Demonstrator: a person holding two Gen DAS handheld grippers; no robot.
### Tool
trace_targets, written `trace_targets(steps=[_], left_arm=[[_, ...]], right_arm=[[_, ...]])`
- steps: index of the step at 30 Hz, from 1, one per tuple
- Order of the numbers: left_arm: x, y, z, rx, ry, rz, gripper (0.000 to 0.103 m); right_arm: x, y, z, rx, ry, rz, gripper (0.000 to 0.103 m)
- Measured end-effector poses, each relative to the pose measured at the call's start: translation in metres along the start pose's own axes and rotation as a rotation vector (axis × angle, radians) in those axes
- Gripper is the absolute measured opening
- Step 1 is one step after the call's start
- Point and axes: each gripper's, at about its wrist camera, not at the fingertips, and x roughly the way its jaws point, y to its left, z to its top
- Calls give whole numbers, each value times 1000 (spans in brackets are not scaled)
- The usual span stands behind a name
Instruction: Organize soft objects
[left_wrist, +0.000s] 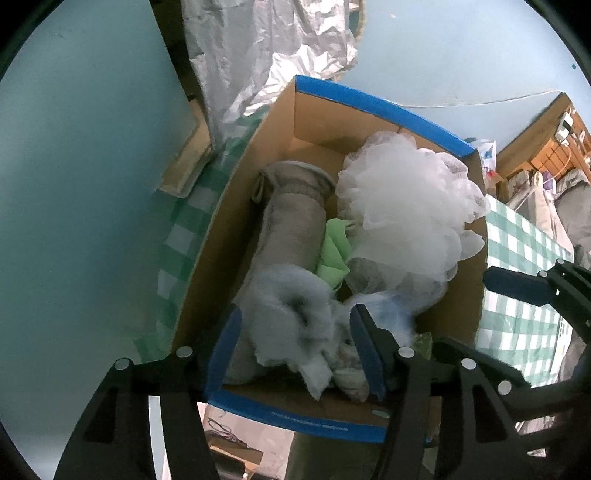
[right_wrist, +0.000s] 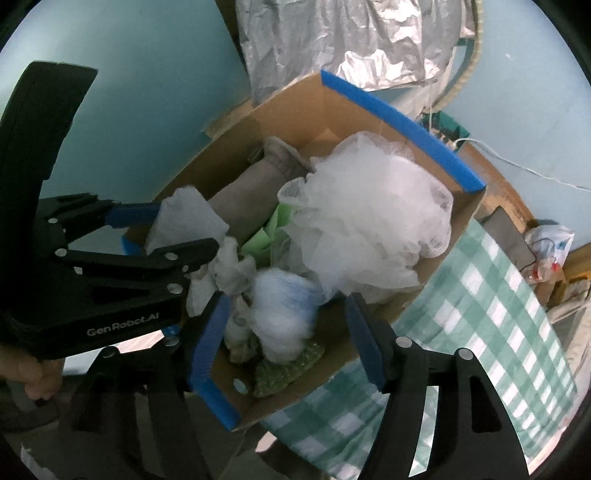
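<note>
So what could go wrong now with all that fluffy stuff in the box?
The white mesh pouf is piled above the cardboard box rim, so a nudge might roll it out. The left gripper seems to hold a grey fluffy cloth over the near edge; released early, it could slip outside.

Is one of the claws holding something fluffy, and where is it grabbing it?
It looks so. The left claw has the fluffy grey-white cloth between its fingers, gripped around its bunched middle over the box. The right claw is open and holds nothing.

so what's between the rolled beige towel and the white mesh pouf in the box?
A crumpled light-green cloth is wedged between beige towel and pouf; left wrist view shows it best.
</note>
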Motion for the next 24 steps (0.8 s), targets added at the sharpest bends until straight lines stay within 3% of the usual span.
trace_targets(steps=[11,24], left_arm=[[-28,4,1,-1,-40,-1,69],[-86,-10,-3,6,-147,-39,79]], right_arm=[[-30,-9,0,38,-45,-47,71],[-85,-16,-1,78,-134,-108,73]])
